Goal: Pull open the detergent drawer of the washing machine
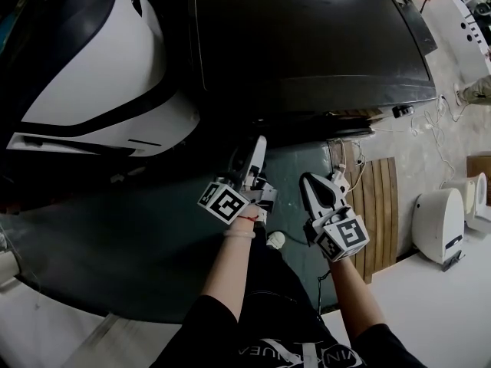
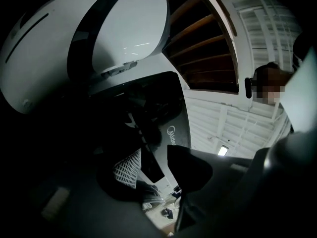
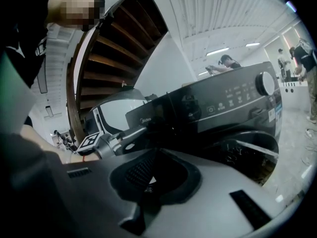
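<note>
Two grippers: the left gripper [image 1: 255,150] noses up to the front of the washing machine [image 1: 307,37]; the right gripper [image 1: 316,184] hangs just beside it, further back.
Left fingers [image 2: 126,168]: released and spread wide, nothing pinched; the logo face of the detergent drawer [image 2: 171,118] shows in the gap beyond them.
Right fingers [image 3: 141,170]: clenched together on nothing.
Drawer place: top left of the machine's front, beside the control panel [image 3: 233,95] and its knob [image 3: 266,83]; it looks flush, not yet out.
Drawer heading: its face points out at me and its long side runs sideways along the top edge; I judge it slides straight towards me.
Step in hand: lining the left gripper up on the drawer front, I reckon.
Doing it well: I'd level the roll so the fingers bracket the drawer's lip squarely, close firmly, then draw straight back along the slide with no sideways drag.
</note>
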A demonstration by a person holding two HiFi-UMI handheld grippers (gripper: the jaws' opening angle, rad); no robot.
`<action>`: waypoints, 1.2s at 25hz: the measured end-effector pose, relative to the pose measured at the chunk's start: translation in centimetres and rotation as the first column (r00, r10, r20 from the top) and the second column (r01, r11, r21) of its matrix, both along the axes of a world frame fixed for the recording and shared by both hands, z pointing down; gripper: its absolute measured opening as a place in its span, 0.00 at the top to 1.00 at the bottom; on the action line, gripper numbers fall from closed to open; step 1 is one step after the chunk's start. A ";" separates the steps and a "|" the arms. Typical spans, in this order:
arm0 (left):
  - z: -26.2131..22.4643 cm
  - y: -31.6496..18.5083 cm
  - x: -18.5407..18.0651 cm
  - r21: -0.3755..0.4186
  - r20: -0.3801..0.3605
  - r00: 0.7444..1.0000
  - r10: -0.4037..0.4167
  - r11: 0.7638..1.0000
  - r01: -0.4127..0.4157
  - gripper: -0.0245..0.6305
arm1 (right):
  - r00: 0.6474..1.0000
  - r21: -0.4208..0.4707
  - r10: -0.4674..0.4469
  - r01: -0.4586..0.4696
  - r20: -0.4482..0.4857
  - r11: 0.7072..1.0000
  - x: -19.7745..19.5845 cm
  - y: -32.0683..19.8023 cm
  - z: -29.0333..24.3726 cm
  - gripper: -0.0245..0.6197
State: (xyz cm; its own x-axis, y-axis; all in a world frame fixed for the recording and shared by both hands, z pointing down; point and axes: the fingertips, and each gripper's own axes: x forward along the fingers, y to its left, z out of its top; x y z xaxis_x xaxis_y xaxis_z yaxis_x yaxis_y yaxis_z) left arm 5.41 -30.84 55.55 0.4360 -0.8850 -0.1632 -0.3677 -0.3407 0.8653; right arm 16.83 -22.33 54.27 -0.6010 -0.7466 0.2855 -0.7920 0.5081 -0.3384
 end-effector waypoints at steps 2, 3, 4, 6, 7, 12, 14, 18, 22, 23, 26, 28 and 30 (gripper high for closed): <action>0.0 -0.4 0.0 0.005 -0.015 1.000 0.001 1.000 -0.001 0.72 | 1.000 -0.002 0.003 -0.003 0.001 1.000 0.0 -0.2 0.2 0.93; 0.0 -0.5 0.0 0.009 -0.025 1.000 0.002 1.000 -0.002 0.72 | 1.000 -0.003 0.003 -0.003 0.002 1.000 0.0 -0.3 0.3 0.93; -0.1 -0.7 0.0 0.016 -0.036 0.999 0.004 1.000 -0.004 0.72 | 1.000 -0.004 0.003 -0.003 0.002 1.000 -0.1 -0.3 0.3 0.93; -0.5 -0.8 0.2 0.038 -0.057 0.998 0.015 0.999 -0.013 0.72 | 1.000 -0.007 0.002 -0.002 0.003 1.000 -0.2 -0.4 0.4 0.93; -0.8 -0.8 0.3 0.052 -0.066 0.997 0.026 0.998 -0.022 0.72 | 1.000 -0.009 0.003 -0.003 0.003 1.000 -0.2 -0.4 0.5 0.93; -1.5 -1.3 0.6 0.087 -0.117 0.992 0.039 0.996 -0.029 0.72 | 1.000 -0.012 0.006 -0.006 0.006 1.000 -0.2 -0.6 0.6 0.93; -1.3 -1.2 0.4 0.088 -0.138 0.990 0.033 0.996 -0.021 0.72 | 1.000 -0.014 0.004 -0.004 0.007 1.000 -0.3 -0.6 0.7 0.93; -1.1 -1.4 0.3 0.071 -0.181 0.983 0.017 0.997 -0.004 0.72 | 1.000 -0.022 0.001 -0.001 0.003 1.000 -0.3 -0.6 1.0 0.93; -1.2 -1.4 0.3 0.064 -0.213 0.977 0.014 0.998 -0.001 0.72 | 1.000 -0.033 -0.009 0.009 0.002 0.999 -0.6 -0.5 1.4 0.93; -1.2 -1.4 0.3 0.064 -0.211 0.977 0.019 0.998 -0.006 0.73 | 1.000 -0.036 -0.009 0.010 0.003 0.999 -0.6 -0.5 1.5 0.93; -1.2 -1.2 0.3 0.067 -0.214 0.976 0.041 0.997 -0.027 0.74 | 1.000 -0.041 -0.005 0.005 -0.002 0.999 -0.6 -0.3 1.5 0.93; -1.1 -0.8 0.2 0.069 -0.224 0.974 0.042 0.997 -0.027 0.74 | 1.000 -0.044 -0.002 0.002 -0.002 0.999 -0.4 -0.2 1.5 0.93; -1.0 -0.4 0.2 0.073 -0.225 0.973 0.041 0.997 -0.025 0.75 | 1.000 -0.040 0.007 -0.006 0.006 0.999 -0.2 0.1 1.5 0.93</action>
State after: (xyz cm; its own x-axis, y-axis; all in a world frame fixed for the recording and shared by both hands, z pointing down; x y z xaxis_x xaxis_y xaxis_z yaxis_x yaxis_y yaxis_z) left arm 5.58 -31.21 54.55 0.4092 -0.8540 -0.3212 -0.1527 -0.4111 0.8987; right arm 16.68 -22.25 55.78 -0.5981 -0.7383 0.3117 -0.7929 0.4889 -0.3636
